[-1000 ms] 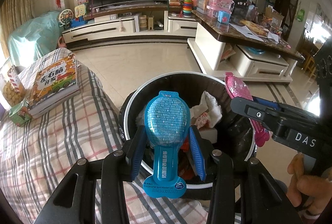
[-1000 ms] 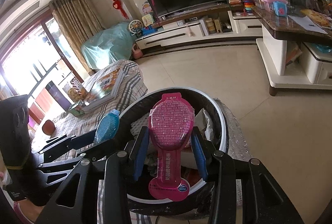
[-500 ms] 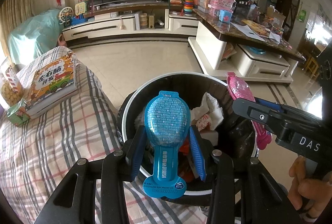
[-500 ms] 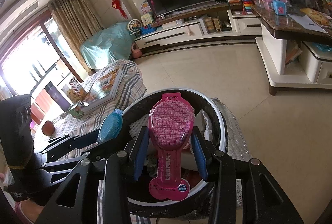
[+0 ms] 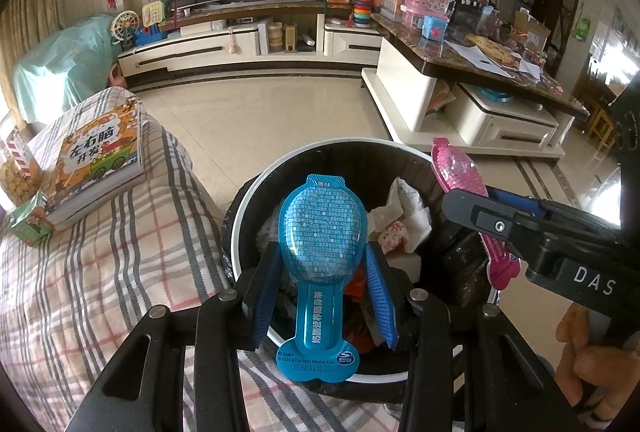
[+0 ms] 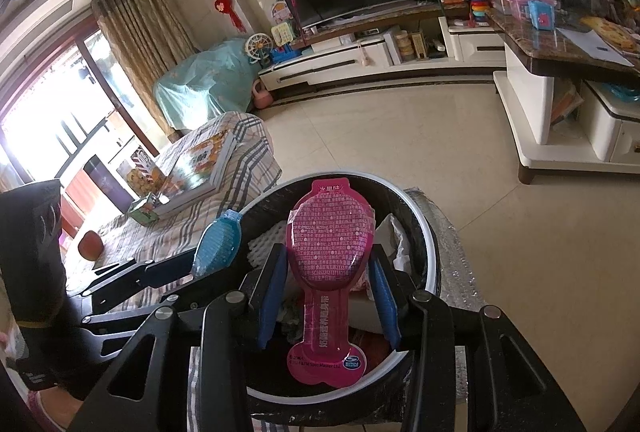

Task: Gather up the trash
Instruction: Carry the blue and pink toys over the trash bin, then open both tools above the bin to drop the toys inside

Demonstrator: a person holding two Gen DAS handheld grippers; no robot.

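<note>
My left gripper (image 5: 322,249) is shut on a blue spoon-shaped snack package (image 5: 322,220), held upright over the near side of a black trash bin with a white rim (image 5: 256,184). The right gripper (image 6: 328,252) is shut on a matching pink package (image 6: 332,228) above the same bin (image 6: 416,208). In the left wrist view the pink package (image 5: 456,168) hangs over the bin's right rim. In the right wrist view the blue package (image 6: 218,244) sits at the bin's left rim. Crumpled white paper (image 5: 404,204) and other wrappers lie inside the bin.
A plaid-covered table (image 5: 100,272) stands left of the bin, with a picture book (image 5: 96,156), a green carton (image 5: 30,224) and a snack box on it. A low coffee table (image 5: 460,72) stands at the right and a TV cabinet at the back. A person's hand (image 5: 580,352) grips the right handle.
Almost nothing differs. The left gripper has crept slightly toward the bin. Both packages stay clamped over it as before.
</note>
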